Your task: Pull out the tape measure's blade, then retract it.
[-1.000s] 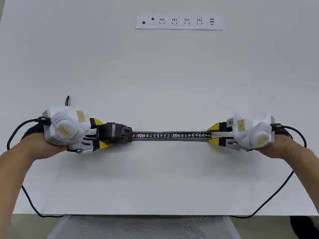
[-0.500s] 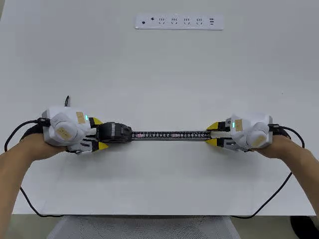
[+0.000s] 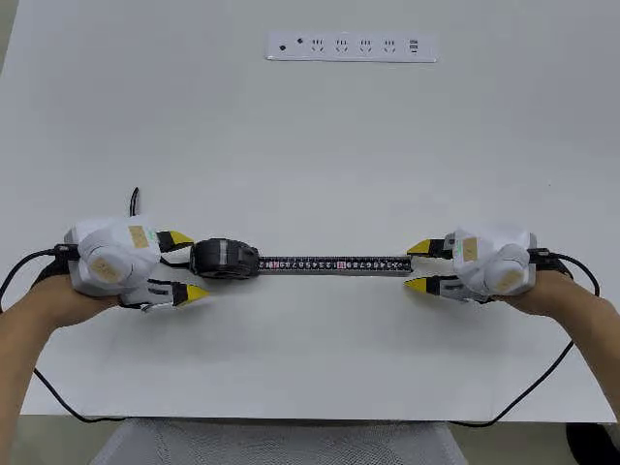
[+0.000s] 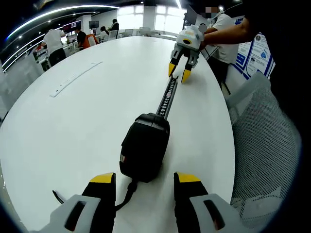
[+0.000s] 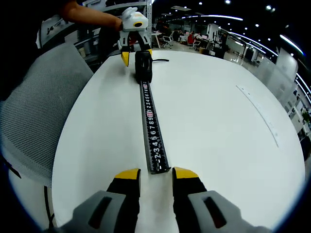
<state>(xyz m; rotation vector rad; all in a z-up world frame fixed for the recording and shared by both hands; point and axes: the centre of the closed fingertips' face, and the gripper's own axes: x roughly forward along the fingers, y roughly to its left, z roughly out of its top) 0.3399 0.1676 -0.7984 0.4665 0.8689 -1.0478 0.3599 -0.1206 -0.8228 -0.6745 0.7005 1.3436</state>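
The left gripper (image 3: 187,263) rests with jaws apart just behind the tape measure (image 3: 225,259), which lies on the white table (image 3: 310,145). Its blade (image 3: 334,263) stretches rightward along the tabletop. The right gripper (image 3: 418,265) waits at the blade's tip, jaws spread, clamping nothing.

Head cam: high, above the near edge of the table (image 3: 310,145), pitched steeply down. Full blade (image 3: 334,263) span in frame, left gripper (image 3: 191,263) at left, right gripper (image 3: 415,266) at right, power strip (image 3: 352,46) at the far edge. Left gripper cam: low over the tabletop, aimed along the blade at the right gripper, case (image 4: 145,145) close up. Right gripper cam: low, opposite heading, blade end close, case far. The two gripper cams face each other. All three share blade and case.
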